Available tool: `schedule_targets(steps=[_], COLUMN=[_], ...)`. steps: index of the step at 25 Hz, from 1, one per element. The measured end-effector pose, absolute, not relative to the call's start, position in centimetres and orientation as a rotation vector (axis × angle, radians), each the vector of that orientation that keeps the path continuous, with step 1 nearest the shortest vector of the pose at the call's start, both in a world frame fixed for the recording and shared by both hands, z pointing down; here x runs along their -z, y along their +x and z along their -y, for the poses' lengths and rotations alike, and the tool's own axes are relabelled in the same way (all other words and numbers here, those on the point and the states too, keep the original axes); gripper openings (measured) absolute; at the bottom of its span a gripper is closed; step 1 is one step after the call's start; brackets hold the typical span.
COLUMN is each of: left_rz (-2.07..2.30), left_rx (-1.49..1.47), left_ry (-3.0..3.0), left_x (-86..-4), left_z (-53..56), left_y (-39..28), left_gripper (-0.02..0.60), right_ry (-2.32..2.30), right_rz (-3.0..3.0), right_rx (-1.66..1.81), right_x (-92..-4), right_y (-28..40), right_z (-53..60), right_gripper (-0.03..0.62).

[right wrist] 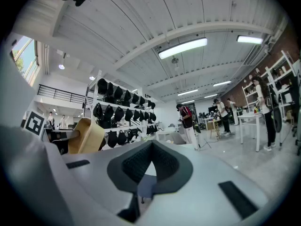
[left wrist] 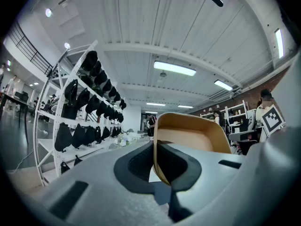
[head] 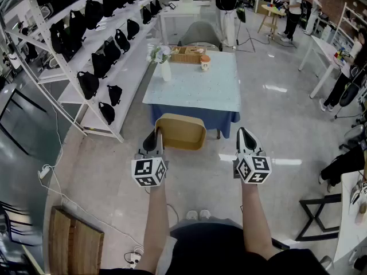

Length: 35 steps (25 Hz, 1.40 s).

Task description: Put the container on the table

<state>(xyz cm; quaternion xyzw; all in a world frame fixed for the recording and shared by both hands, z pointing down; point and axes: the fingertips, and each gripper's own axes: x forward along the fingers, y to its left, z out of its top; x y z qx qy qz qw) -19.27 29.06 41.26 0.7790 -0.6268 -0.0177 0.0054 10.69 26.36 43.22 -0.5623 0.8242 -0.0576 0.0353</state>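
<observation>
Container [head: 180, 132] is pinched by its left rim in left gripper [head: 153, 137], jaws nearly closed on the thin wall. It is held in the air, long axis crosswise. Table [head: 195, 90] lies straight ahead, well apart. Right gripper [head: 245, 135] is closed and empty, near container's right end. Container hides part of table's near edge.

At ten o'clock stands a long white rack [head: 69, 73], and its shelves carry many black bags [head: 88, 83]. Near twelve o'clock I see a white vase with flowers [head: 165, 69], a wicker tray [head: 186, 54] and a small cup [head: 205, 62], with a grey chair [head: 199, 35] behind them. At one o'clock some people [head: 227, 7] stand. Wooden boards [head: 74, 242] lie at eight o'clock.
</observation>
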Motion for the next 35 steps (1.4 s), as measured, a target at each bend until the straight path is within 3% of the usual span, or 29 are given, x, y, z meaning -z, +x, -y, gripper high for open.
schedule_targets(steps=[35], left_rz=[1.883], left_rx=[0.022], left_ry=[2.438], left_x=[-44.2], left_z=[-27.4], left_y=[-20.7], left_gripper=[0.015], right_ry=[-1.798], right_rz=[-2.455], right_rx=[0.242], right_x=[-44.7], right_y=[10.6], right_z=[-25.7], right_gripper=[-0.002])
